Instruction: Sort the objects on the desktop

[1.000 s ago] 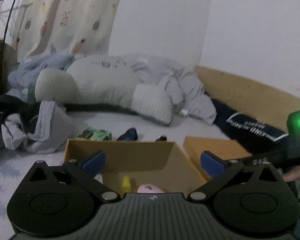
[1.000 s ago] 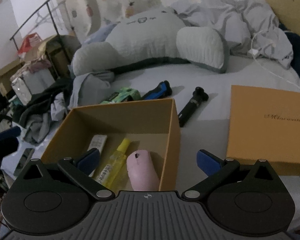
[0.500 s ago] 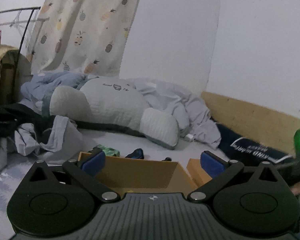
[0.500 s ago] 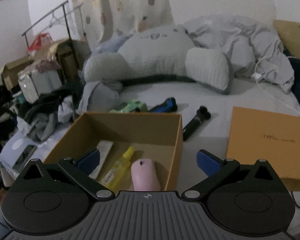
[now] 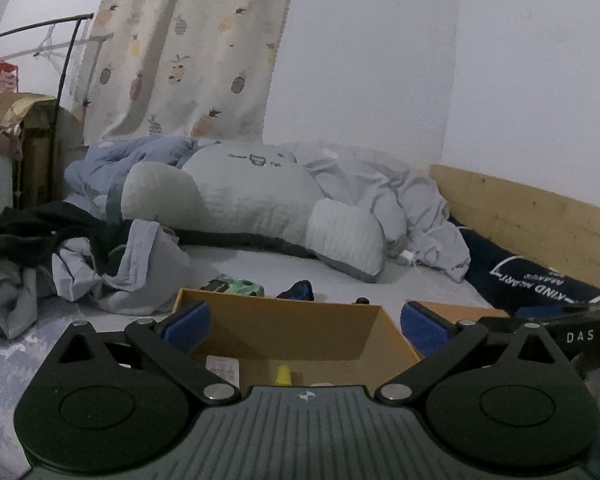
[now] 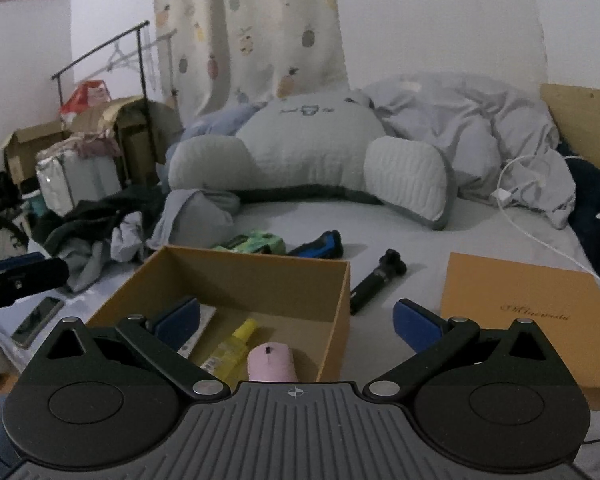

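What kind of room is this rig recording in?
A lived-in bedroom, most likely: the sorting is done on a bed, with a big pillow and crumpled duvet behind the open box. A clothes rack stands by the curtain.

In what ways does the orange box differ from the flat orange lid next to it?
The orange box is open and deep; the lid is flat, with script lettering. The box holds a pink mouse, a yellow bottle and a remote; nothing lies on the lid. Both are orange and rest on the bed.
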### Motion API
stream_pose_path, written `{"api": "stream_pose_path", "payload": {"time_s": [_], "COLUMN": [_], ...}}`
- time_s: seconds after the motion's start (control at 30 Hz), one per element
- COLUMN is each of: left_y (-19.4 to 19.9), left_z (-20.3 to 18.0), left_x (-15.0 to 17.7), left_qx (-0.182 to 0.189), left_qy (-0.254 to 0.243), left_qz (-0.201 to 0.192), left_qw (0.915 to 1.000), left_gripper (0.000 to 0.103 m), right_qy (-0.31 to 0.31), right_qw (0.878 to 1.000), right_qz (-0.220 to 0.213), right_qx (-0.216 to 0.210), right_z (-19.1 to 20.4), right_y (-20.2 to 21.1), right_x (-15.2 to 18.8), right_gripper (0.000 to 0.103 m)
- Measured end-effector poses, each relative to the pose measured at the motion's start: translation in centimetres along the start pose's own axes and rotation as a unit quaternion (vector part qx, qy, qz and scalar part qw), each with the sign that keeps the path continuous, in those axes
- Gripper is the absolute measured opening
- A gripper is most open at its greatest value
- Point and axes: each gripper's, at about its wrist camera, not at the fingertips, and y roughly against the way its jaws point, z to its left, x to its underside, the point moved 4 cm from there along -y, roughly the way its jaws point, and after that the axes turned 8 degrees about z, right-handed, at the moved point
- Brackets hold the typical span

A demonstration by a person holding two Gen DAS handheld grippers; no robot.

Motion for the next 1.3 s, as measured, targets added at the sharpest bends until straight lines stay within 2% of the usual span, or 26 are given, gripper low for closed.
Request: {"api": "stream_pose_path", "payload": {"time_s": [0.77, 1.3], "left_y": [-0.3, -0.9], "left_z": [0.2, 0.8], "left_x": [0.6, 0.9], "left_qx": [0.001, -0.005], "left_qy": [-0.001, 0.014], "left_qz": [0.026, 0.043], "left_qw": [0.9997, 0.9990], "left_gripper": [0.103, 0.103], "right_qy": [-0.024, -0.034], "right_qw": [0.999, 0.999], "right_qz": [0.028, 0.040], "right_qx": [0.006, -0.015], "right_z": [0.1, 0.5], "right_y": [-1.4, -2.3], "right_x": [1.2, 1.4], "right_gripper": [0.103, 0.103]}}
